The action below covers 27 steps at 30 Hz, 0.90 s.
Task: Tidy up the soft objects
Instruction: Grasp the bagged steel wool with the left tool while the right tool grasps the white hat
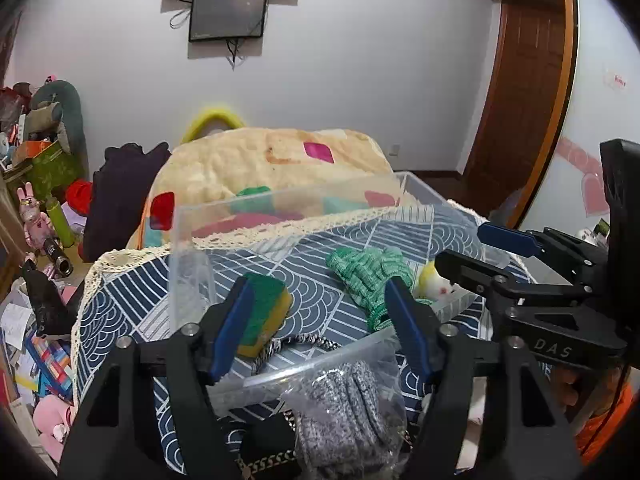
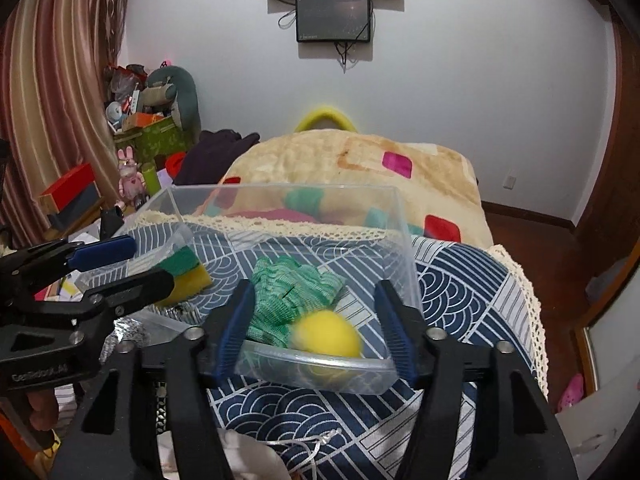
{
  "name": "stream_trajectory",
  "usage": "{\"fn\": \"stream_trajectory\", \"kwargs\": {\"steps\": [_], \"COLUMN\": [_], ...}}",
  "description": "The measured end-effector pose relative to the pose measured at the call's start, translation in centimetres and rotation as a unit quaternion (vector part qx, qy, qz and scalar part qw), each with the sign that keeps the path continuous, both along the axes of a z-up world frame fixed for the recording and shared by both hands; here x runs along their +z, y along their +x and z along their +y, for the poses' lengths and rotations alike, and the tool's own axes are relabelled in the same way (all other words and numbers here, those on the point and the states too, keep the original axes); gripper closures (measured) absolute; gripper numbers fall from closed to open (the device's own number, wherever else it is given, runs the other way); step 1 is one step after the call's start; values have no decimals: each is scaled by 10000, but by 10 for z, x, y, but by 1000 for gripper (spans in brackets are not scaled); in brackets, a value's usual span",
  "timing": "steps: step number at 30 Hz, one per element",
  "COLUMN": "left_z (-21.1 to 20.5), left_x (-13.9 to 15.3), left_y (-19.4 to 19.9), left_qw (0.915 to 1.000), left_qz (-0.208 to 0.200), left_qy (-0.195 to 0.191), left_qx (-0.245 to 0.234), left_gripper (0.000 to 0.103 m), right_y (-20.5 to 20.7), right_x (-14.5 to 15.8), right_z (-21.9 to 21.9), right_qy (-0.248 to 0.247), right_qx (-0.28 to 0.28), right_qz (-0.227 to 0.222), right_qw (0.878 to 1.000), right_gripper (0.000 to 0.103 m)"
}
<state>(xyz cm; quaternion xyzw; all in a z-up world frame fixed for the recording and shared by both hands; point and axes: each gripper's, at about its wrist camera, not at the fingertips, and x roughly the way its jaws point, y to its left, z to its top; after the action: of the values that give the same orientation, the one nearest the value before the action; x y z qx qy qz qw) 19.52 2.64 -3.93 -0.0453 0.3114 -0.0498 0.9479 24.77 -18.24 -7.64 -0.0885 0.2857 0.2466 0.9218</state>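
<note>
In the left wrist view my left gripper stands open over the front rim of a clear plastic bin. A green and yellow sponge lies inside, right beside the left pad and far from the other pad. In the right wrist view my right gripper is open around the near end of a second clear bin. A blurred yellow ball sits in that bin between the fingers, with neither pad touching it. Green knitted gloves lie just behind the ball.
The bins stand on a blue patterned cloth with a lace edge. A beige blanket is heaped behind it. Bagged grey gloves lie in front of the sponge bin, and a white drawstring pouch lies near me. Clutter fills the left side.
</note>
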Motion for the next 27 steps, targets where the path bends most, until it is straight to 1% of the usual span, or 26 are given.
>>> {"fn": "stream_trajectory", "kwargs": {"steps": [4, 6, 9, 11, 14, 16, 19, 21, 24, 27], "left_z": [6, 8, 11, 12, 11, 7, 3, 2, 3, 5], "left_x": [11, 16, 23, 27, 31, 29, 23, 18, 9, -1], "left_y": [-14, -20, -30, -38, -52, -60, -67, -71, -77, -81], "left_qw": [9997, 9995, 9990, 9986, 9969, 9956, 9949, 9952, 9961, 9975], "left_qz": [-198, -269, -360, -447, -641, -737, -701, -641, -551, -409], "left_qy": [-20, -4, 39, 58, 237, 404, 590, 632, 600, 478], "left_qx": [140, 182, 244, 293, 390, 409, 423, 389, 342, 329], "left_gripper": [26, 25, 21, 13, 7, 6, 5, 5, 5, 5], "right_y": [-6, -10, -17, -25, -38, -45, -56, -61, -65, -69], "right_x": [9, 14, 21, 26, 31, 33, 33, 31, 23, 13], "right_z": [-4, -8, -14, -17, -19, -19, -17, -15, -12, -8], "right_qy": [88, 169, 285, 341, 362, 325, 308, 338, 324, 229], "right_qx": [-13, -14, 7, 38, 110, 104, 139, 207, 273, 290], "right_qz": [-114, -170, -255, -331, -486, -604, -725, -711, -638, -557], "right_qw": [9999, 9997, 9993, 9989, 9981, 9976, 9968, 9967, 9971, 9978], "right_gripper": [35, 34, 34, 34, 32, 30, 28, 27, 27, 27]}}
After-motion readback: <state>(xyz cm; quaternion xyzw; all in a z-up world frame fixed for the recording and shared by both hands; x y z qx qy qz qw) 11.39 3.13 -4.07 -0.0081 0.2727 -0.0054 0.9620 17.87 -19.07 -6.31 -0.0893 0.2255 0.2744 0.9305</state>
